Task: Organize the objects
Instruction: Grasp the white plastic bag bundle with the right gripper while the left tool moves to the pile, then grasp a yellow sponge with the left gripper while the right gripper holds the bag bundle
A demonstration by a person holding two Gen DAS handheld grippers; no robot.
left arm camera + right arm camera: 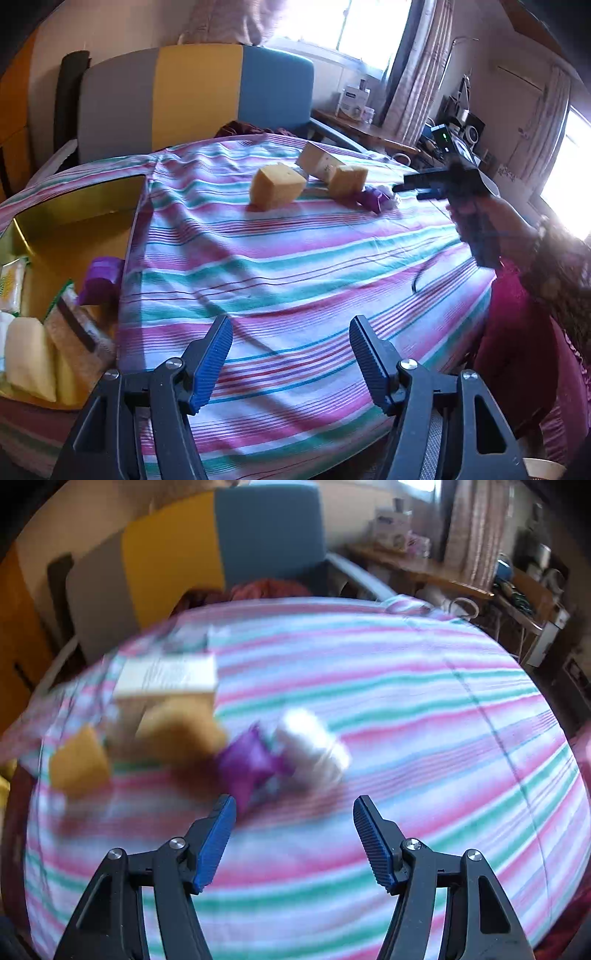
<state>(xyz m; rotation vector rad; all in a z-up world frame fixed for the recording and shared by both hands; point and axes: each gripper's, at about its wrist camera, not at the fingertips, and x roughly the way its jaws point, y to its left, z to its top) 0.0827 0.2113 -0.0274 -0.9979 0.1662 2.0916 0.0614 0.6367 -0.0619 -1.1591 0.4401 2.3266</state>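
Striped cloth, pink, teal and white, covered the whole worktop (295,266), and that's what both cameras were looking down on. My left hand-held gripper (291,354) hung over the near part of it with its blue ribbed fingers (212,363) spread wide and nothing between them.

Off to the left sat a gold tin box (74,218), lid off, already holding a few things: a purple roll (100,275) by its right wall, a couple of pale yellow sponges (31,363), a brownish packet (79,332) and a white-and-yellow packet (13,284) at the far left edge.

What hadn't gone in yet was clustered toward the far side of the cloth: a yellow sponge block (277,186), a second one (348,180) just to its right, a cream carton (319,160) lying behind and touching that second block, and another purple roll (373,197) next to a white bundle (389,197).

My right hand-held gripper (294,830) was also wide apart and empty, hovering just short of the purple roll (251,764) and white bundle (314,742). That view was badly motion-blurred, so I couldn't make out finer detail there. From the left camera the right gripper showed up dark, held in a hand (495,218) near that same pile.
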